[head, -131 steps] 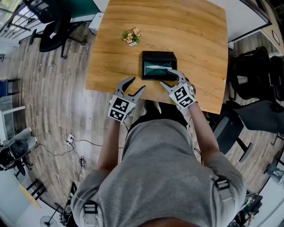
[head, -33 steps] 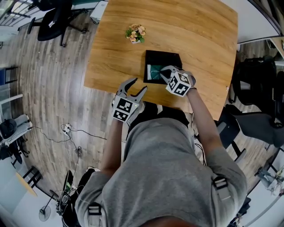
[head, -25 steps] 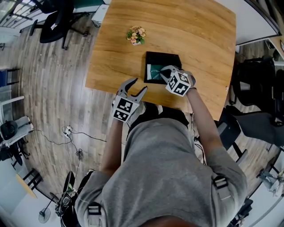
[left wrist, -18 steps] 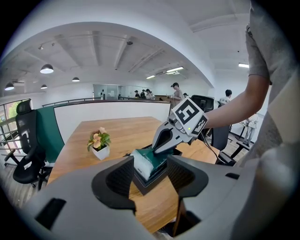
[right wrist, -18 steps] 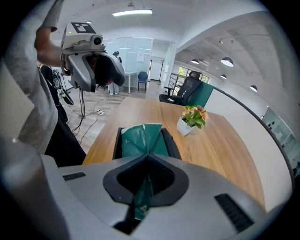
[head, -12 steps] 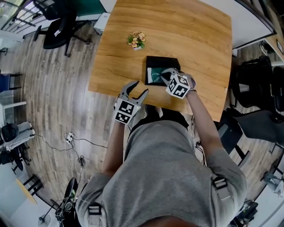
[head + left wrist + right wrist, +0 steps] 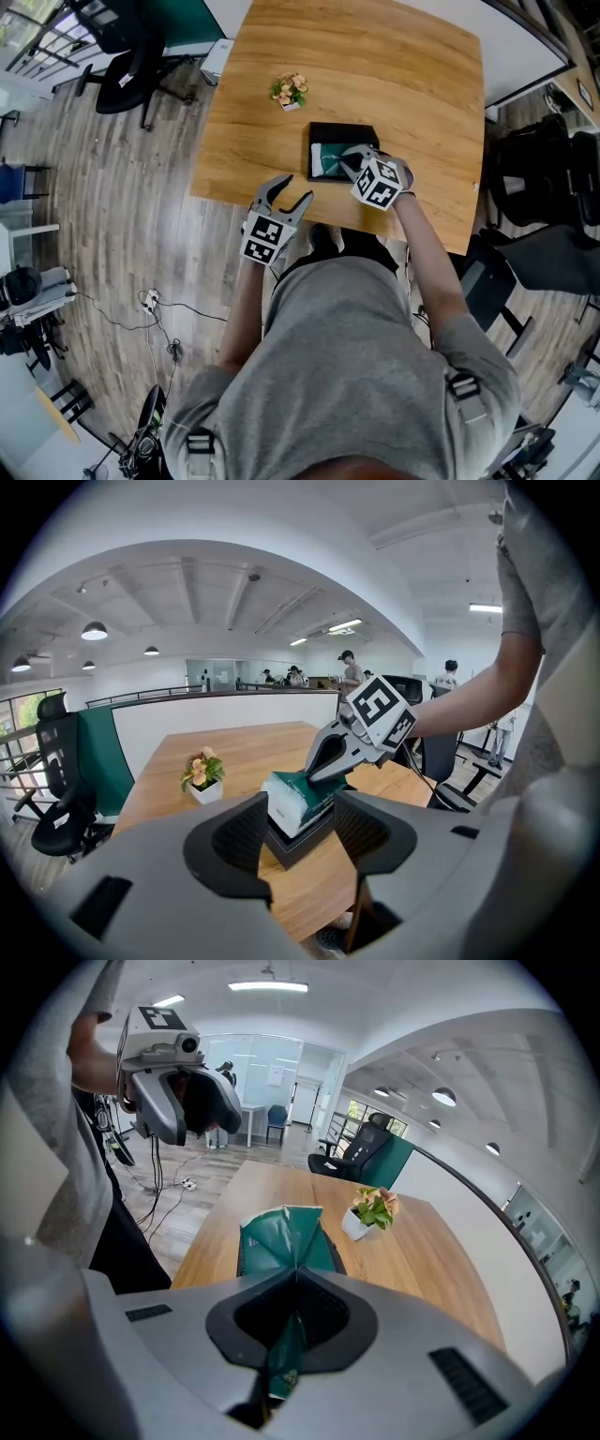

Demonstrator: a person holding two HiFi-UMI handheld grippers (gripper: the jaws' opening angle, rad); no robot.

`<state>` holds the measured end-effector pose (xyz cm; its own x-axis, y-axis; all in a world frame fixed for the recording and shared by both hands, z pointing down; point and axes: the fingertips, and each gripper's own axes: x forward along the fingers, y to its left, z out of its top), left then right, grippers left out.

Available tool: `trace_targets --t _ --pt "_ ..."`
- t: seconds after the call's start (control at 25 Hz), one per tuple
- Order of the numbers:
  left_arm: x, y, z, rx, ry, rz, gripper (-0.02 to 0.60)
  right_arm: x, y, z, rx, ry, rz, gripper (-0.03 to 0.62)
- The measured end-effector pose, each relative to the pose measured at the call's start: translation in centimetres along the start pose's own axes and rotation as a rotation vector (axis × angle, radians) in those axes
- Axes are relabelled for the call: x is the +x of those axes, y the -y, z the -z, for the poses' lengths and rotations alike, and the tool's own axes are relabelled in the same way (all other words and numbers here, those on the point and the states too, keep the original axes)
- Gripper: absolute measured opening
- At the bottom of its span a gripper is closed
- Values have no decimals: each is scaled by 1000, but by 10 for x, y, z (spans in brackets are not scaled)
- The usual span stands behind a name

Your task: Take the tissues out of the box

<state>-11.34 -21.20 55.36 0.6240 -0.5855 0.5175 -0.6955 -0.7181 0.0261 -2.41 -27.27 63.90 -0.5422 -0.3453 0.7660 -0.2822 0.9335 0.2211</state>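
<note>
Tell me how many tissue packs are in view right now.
1: a green tissue pack, pinched by the right gripper and tilted up out of the black box on the table. Others may be hidden under it.

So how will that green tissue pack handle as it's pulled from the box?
The tissue pack is probably soft: it puckers into folds where the right tongs pinch it. It is likely light, since that small pinch holds it tilted in the black box. Its surface looks glossy, so it might slip.
</note>
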Motion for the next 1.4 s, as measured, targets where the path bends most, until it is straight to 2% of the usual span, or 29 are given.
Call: trace_targets --t 0.68,1.4 --pt "-17 5 -2 21 13 -11 230 -41 13 -8 -3 15 116 6" --pt "-32 -7 8 -14 5 -44 229 -59 19 -4 -2 6 152 6"
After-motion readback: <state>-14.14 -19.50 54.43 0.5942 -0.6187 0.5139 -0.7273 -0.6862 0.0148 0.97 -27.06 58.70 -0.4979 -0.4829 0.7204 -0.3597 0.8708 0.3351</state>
